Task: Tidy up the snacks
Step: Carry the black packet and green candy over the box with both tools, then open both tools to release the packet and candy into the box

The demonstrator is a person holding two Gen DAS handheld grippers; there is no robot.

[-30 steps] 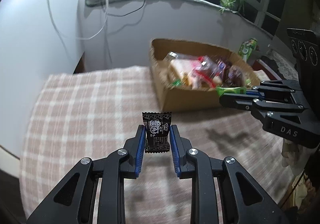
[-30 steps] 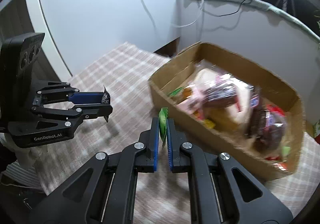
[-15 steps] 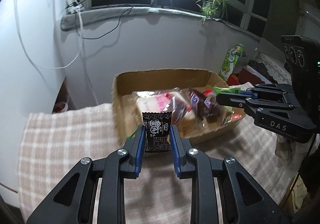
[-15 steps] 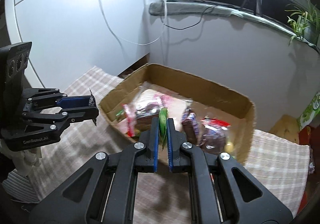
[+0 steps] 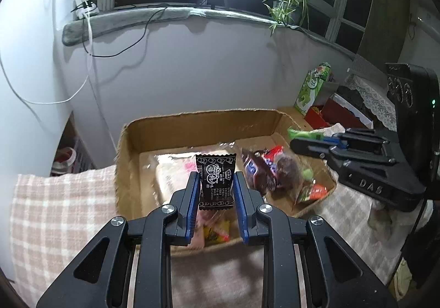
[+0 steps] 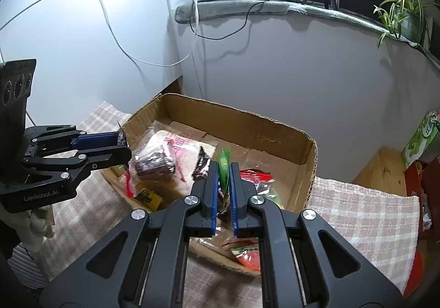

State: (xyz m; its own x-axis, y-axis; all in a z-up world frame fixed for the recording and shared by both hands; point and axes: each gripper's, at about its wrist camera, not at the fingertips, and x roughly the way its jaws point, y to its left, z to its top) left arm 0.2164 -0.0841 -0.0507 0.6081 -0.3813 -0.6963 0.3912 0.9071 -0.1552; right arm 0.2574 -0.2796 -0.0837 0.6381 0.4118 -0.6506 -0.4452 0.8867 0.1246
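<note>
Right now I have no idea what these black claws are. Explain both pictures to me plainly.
Nothing here is a robot arm: a person holds two hand-held grippers, each with a camera looking along its jaws. One picture is from the left gripper, whose jaws pinch a black candy packet. The other is from the right gripper, whose jaws are shut on a green wrapped snack. Both hang over a cardboard box of mixed snacks on a checked cloth. Each gripper also shows at the edge of the other's picture.

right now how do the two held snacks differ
The black packet in the left gripper shows its flat printed face; the green packet in the right gripper is thin, seen edge-on. Black spreads its jaws wider; green's are nearly closed. Both are held over the cardboard box.
</note>
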